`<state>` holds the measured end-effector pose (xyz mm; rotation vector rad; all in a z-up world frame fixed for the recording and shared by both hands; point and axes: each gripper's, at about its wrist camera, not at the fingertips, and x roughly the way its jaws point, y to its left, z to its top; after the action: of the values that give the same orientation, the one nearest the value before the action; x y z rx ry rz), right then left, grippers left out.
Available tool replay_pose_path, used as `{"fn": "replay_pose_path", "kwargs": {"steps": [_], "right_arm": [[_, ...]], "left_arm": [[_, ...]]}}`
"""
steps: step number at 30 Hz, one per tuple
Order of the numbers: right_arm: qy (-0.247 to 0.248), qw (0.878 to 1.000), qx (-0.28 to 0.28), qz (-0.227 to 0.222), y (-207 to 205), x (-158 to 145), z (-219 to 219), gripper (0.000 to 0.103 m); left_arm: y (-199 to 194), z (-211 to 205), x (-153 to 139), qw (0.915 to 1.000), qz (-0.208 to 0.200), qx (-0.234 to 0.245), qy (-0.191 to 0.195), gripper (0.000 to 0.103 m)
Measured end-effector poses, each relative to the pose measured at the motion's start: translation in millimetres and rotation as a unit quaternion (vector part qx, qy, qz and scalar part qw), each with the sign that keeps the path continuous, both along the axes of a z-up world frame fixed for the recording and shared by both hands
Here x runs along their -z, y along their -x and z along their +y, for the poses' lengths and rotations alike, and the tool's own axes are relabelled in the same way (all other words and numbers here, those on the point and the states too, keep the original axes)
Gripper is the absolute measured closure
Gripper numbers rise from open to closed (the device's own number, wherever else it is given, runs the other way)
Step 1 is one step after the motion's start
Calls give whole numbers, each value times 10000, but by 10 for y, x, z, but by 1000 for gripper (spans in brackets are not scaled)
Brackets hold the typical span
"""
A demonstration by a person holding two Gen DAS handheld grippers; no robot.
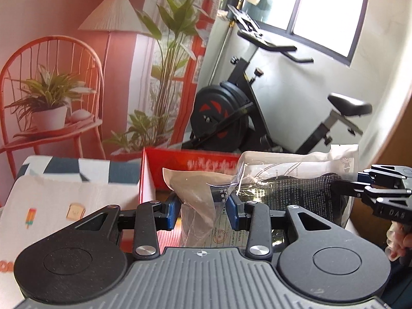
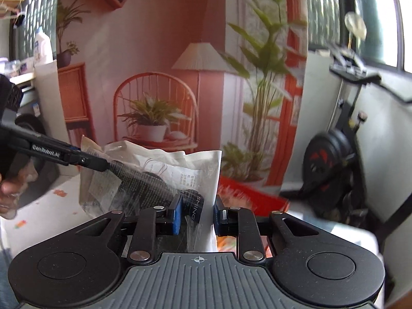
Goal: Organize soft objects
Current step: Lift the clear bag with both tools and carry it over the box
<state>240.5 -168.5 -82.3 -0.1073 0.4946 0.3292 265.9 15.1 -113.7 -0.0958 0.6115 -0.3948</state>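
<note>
Above the red box (image 1: 195,164) hung one crinkly clear plastic packet (image 1: 283,180) — dark fabric inside — gripped at its ends by two grippers, left (image 1: 203,209) and right (image 2: 197,213), fingers closed on it.

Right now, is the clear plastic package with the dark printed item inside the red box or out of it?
Out: the clear plastic package hangs between both grippers, above the red box.
</note>
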Motion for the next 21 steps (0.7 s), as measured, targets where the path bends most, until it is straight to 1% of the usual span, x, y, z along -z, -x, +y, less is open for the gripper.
{"fn": "replay_pose_path", "kwargs": {"steps": [2,5,9,10,13,16,21], "right_arm": [[395,9988,8,-277,-101,-24,32,82],[897,9937,-7,-671,-246,22,96,82],[1191,9877,90,-1006,-500,162,114,83],[1263,9865,159,-1030,-578,211,117,83],[1491,9836,214,-988,-817,348,130,83],[1718,9805,201,-933,-1027,493,143,83],[1896,9784,336,-753,-1368,741,119,83]], "left_arm": [[-137,-44,-30,10000,-16,-67,54,63],[-349,-73,-35,9996,-21,-230,179,63],[-652,-86,18,9981,23,-481,382,63],[-723,-100,40,9979,31,-503,395,63],[-926,-179,85,9983,3,-545,188,63],[-1103,-204,140,9984,8,-554,74,63],[-1331,-227,257,9991,77,-419,-14,63]]}}
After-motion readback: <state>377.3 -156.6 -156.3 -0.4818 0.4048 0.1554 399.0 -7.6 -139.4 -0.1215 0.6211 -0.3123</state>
